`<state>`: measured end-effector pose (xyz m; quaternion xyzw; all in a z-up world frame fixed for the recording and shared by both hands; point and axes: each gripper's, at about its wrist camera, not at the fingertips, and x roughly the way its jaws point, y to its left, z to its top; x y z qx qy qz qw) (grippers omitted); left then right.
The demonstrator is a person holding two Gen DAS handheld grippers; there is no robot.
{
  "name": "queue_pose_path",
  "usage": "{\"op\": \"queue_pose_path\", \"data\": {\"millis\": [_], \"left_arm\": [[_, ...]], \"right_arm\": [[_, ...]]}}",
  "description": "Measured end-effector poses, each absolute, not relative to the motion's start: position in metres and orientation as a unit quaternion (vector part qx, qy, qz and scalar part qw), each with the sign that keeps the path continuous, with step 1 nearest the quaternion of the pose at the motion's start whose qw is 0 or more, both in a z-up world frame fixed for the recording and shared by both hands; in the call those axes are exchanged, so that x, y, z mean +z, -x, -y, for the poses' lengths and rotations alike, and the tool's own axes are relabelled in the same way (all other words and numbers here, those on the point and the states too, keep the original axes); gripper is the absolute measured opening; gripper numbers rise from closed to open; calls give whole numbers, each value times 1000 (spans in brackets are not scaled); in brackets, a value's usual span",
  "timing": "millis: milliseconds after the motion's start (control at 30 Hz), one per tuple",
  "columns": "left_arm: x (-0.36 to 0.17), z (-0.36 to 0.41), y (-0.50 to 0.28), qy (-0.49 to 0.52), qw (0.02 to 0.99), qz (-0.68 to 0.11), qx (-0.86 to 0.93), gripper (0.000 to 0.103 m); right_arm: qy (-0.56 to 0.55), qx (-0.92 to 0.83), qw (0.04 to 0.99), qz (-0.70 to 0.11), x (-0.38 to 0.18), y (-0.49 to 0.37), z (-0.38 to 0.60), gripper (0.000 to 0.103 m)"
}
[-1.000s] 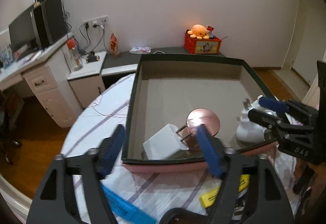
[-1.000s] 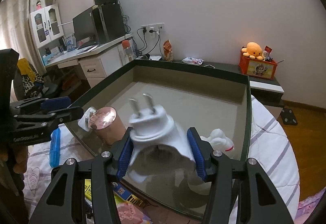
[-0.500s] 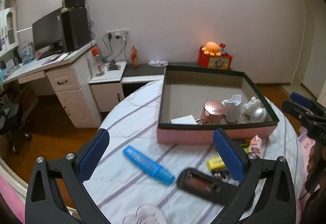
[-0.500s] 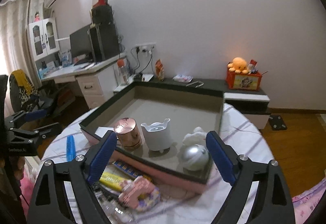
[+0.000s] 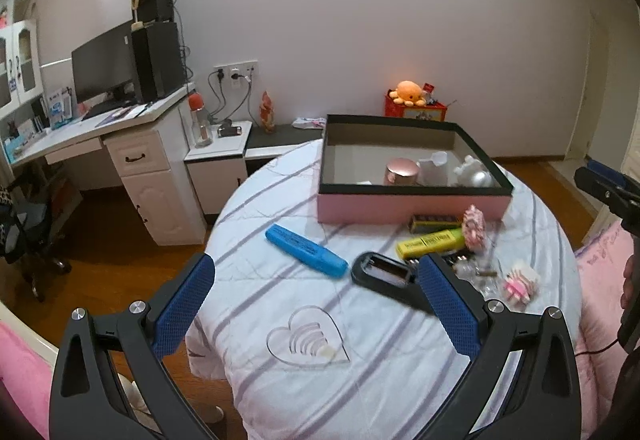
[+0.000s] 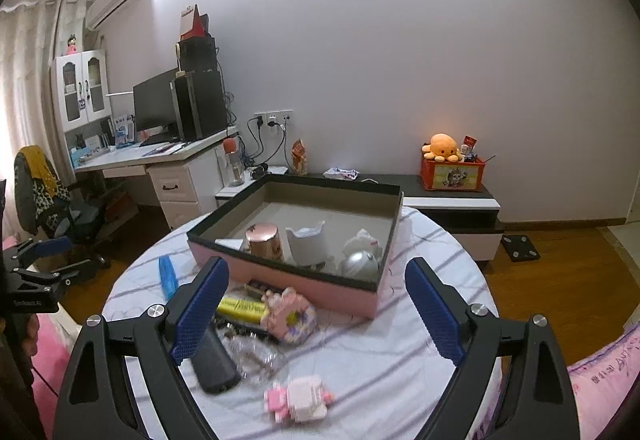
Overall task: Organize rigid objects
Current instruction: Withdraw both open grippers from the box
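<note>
**A:** ok so where's everything at on your end?

**B:** From my left gripper (image 5: 316,304) cam the jaws are spread as wide as they go, nothing between them, just the striped white tablecloth (image 5: 384,360) underneath. Right gripper (image 6: 316,312) is also wide apart and empty. Both have just been opening.

**A:** and the stuff you're sorting?

**B:** The pink cardboard box with the dark rim (image 6: 320,292) sits toward the far side of the round table. Inside, near the front wall: a rose-gold metal can (image 6: 264,242), a white plastic plug adapter (image 6: 306,244) beside it, a silver ball (image 6: 360,264) and some white figurine (image 6: 362,240) behind that.

**A:** anything still out?

**B:** Yep. A blue marker (image 5: 306,249), a yellow marker (image 5: 430,243), a flat black case (image 5: 380,271), a clear heart-shaped acrylic piece (image 5: 306,340) and two pink block toys (image 6: 290,314) are on the cloth in front of the box.
</note>
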<state>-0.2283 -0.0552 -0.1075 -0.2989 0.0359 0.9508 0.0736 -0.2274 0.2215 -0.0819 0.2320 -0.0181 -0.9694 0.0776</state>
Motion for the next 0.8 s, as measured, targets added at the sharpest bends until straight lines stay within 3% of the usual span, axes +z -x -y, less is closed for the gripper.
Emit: {"op": "queue_pose_path", "data": {"millis": [433,800], "left_arm": [[-118,24,203,310,101,-99,940,103],[-129,25,205,336,96,-110,931,103]], "right_arm": [[-308,-949,64,6,-137,220,-216,91],[-380,-922,72,-18,-192,231,-210,91]]}}
